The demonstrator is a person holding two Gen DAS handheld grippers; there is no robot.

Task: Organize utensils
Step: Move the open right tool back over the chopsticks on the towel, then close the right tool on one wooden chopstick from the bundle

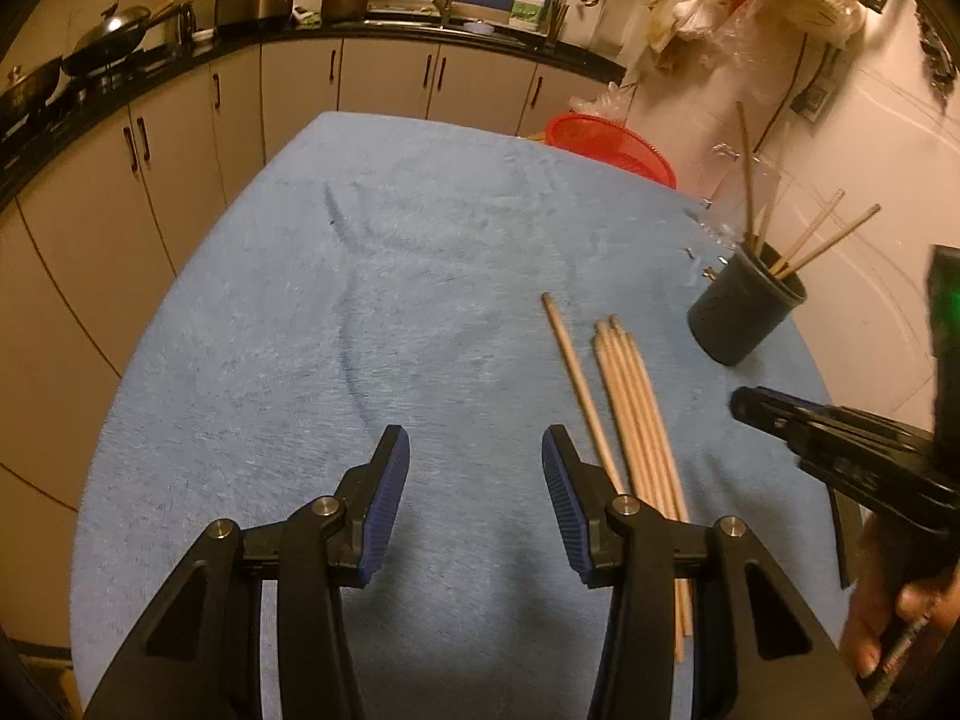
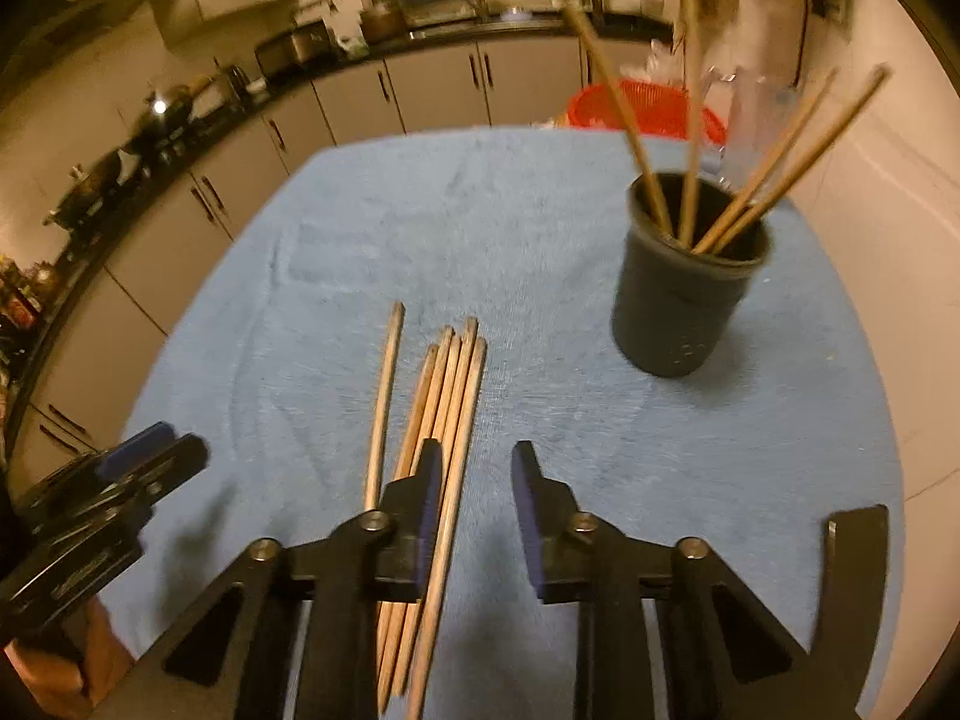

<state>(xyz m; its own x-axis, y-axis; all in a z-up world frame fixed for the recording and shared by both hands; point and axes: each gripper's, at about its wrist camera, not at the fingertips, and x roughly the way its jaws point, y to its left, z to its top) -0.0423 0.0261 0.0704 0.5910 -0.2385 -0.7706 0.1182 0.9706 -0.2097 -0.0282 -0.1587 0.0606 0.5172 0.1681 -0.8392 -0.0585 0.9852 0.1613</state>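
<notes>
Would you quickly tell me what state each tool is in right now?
Left tool: open, holding nothing.
Right tool: open, nothing between its pads; chopsticks lie beside its left finger.

Holder (image 2: 690, 294) right — cloth (image 2: 420, 228) ahead bare

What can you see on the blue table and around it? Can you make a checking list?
Surface: blue towel-like cloth covering the table.
Job's things: loose chopsticks lying flat; dark cup upright, four chopsticks inside.
Clutter: red basket at the far edge.
Grippers: left gripper open and empty; right gripper open, nothing between the pads, beside the loose chopsticks.
Cables: nothing seen.
Surroundings: kitchen counter with pots, cabinets below.
</notes>
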